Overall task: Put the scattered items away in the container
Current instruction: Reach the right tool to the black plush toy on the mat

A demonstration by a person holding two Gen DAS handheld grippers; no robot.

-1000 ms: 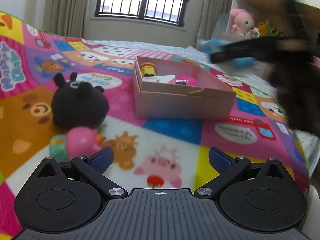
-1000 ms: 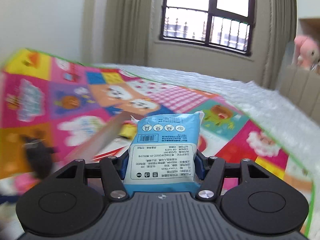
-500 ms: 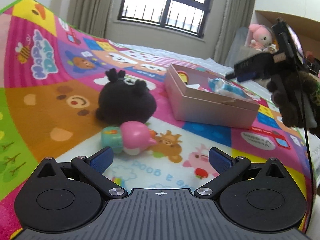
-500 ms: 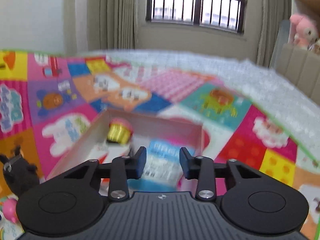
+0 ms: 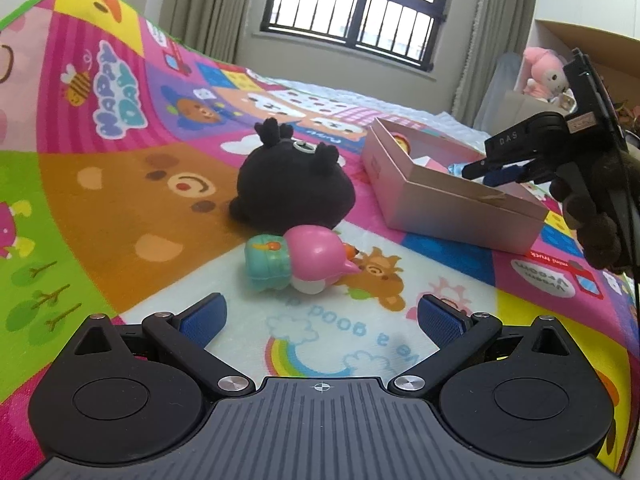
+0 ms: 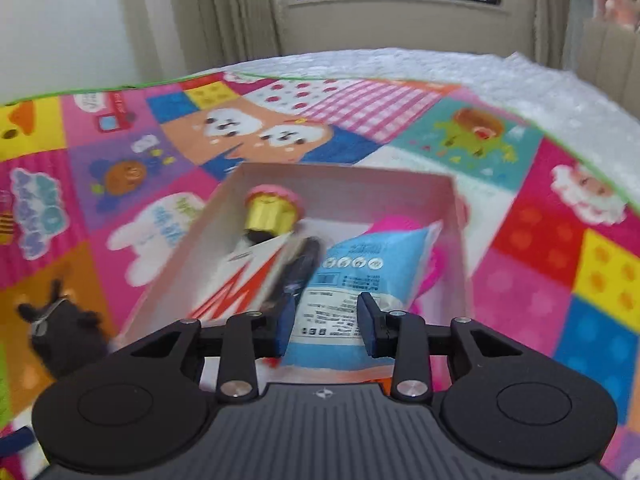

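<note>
A pink cardboard box (image 5: 448, 196) stands on the play mat; it also shows in the right wrist view (image 6: 460, 240). In it lie a blue tissue packet (image 6: 352, 288), a gold-and-pink toy (image 6: 270, 210), a white and red card (image 6: 244, 280) and a pink item (image 6: 428, 256). My right gripper (image 6: 326, 326) hangs open just above the packet, not touching it; it shows over the box in the left wrist view (image 5: 500, 168). My left gripper (image 5: 320, 320) is open and empty, low over the mat. A pink and teal toy (image 5: 300, 258) lies just ahead of it, a black plush (image 5: 294, 186) behind that.
The colourful play mat (image 5: 120, 184) covers the floor, with white bubble padding (image 6: 480, 76) beyond it. A window and curtains stand at the back. A pink plush (image 5: 544, 72) sits on a shelf at the far right.
My right gripper opened and let the blue packet drop into the box, then dipped lower over it. My left gripper swung left toward the pink and teal toy and the black plush.
</note>
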